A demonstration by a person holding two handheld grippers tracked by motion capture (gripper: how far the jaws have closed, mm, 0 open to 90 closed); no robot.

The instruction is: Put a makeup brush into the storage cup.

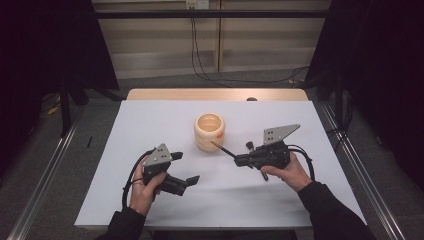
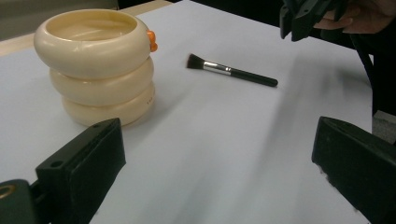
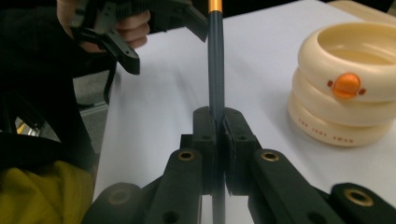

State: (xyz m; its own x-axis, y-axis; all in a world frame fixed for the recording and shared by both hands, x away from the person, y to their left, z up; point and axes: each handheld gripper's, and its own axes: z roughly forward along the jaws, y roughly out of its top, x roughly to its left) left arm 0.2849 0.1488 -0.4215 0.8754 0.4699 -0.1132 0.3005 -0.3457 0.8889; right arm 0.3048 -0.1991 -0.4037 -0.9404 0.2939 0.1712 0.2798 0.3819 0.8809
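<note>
White sheet covers the table [image 1: 150, 125], a wood edge showing at the far side; grey floor, pale wall panels and cables behind. Cream ringed pot [image 1: 209, 132] stands mid-table, orange knob on its side, inside looks bare. Right gripper [image 1: 235, 158] is clenched on a thin dark pencil [image 1: 220, 148], held above the sheet just right of the pot, orange tip near it. Left gripper [image 1: 192, 180] has jaws spread wide, nothing between. A brush [image 2: 231, 71] lies flat on the sheet beside the pot.
</note>
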